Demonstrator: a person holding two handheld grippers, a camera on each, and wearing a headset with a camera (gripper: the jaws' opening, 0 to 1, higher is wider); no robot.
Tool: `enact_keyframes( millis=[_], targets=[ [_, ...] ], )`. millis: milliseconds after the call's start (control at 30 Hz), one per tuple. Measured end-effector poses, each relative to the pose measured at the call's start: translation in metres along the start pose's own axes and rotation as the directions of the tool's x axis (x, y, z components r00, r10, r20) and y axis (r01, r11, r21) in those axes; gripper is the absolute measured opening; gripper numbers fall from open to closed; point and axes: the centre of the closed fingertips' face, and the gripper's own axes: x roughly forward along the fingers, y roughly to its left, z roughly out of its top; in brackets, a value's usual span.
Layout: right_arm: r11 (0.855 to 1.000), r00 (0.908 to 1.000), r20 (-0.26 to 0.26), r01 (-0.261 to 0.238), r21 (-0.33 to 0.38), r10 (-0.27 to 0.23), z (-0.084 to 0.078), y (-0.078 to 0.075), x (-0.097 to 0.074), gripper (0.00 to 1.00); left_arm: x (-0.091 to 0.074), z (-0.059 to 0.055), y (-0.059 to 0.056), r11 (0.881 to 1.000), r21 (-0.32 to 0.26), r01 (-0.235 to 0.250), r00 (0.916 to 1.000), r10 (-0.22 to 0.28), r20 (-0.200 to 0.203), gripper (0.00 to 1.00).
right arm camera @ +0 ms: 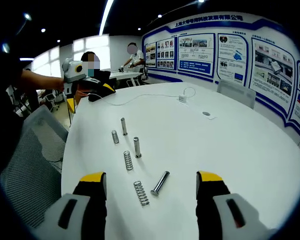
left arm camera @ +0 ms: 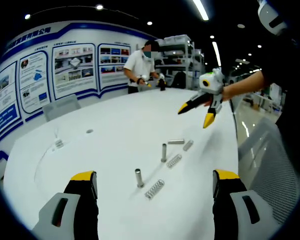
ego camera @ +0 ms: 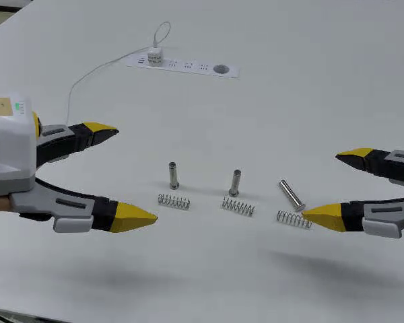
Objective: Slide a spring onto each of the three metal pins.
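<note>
Three metal pins are on the white table: one upright [ego camera: 173, 175], a second upright [ego camera: 236, 182], and a third lying on its side [ego camera: 291, 194]. A loose spring lies in front of each: left [ego camera: 174, 200], middle [ego camera: 238, 206], right [ego camera: 293, 219]. My left gripper [ego camera: 131, 173] hovers open to the left of the row, holding nothing. On the right, my right gripper [ego camera: 321, 185] is open, with its lower tip close to the right spring. In the right gripper view the lying pin [right arm camera: 160, 183] and nearest spring [right arm camera: 140, 193] sit just ahead of the open jaws.
A white power strip [ego camera: 182, 65] with a plugged-in adapter and cable lies at the far side of the table. A mesh chair [right arm camera: 30, 160] stands by the table's edge. People stand at another table [left arm camera: 142, 65] in the background.
</note>
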Motion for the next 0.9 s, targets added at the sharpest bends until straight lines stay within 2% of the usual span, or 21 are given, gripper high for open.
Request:
enact_keyframes(
  millis=[233,433,633,833,900],
  targets=[
    [1.0,0.9998,-0.02,0.004,0.01,-0.004,-0.003,-0.001,0.011,0.69,0.006,0.006,0.006,1.0,-0.014,-0.021,0.9996,0.021,0.021,0.99],
    [0.999,0.9997,-0.024,0.001,0.034,0.0,-0.002,-0.003,0.025,0.64,0.005,0.006,0.009,0.999,-0.019,-0.026,0.9994,0.026,0.022,0.99],
    [0.999,0.9988,-0.042,0.025,0.039,-0.024,-0.004,-0.009,0.037,0.6,0.001,0.002,0.012,0.999,-0.021,-0.038,0.9992,0.038,0.009,0.99],
    [0.997,0.9968,-0.065,0.05,0.055,-0.047,-0.007,-0.015,0.044,0.53,0.0,-0.001,0.011,0.999,-0.029,-0.038,0.9993,0.038,0.004,0.99],
    [0.997,0.9946,-0.087,0.061,0.054,-0.056,-0.011,-0.017,0.047,0.48,0.001,-0.003,0.01,0.999,-0.029,-0.034,0.9994,0.034,0.001,0.99]
  ],
)
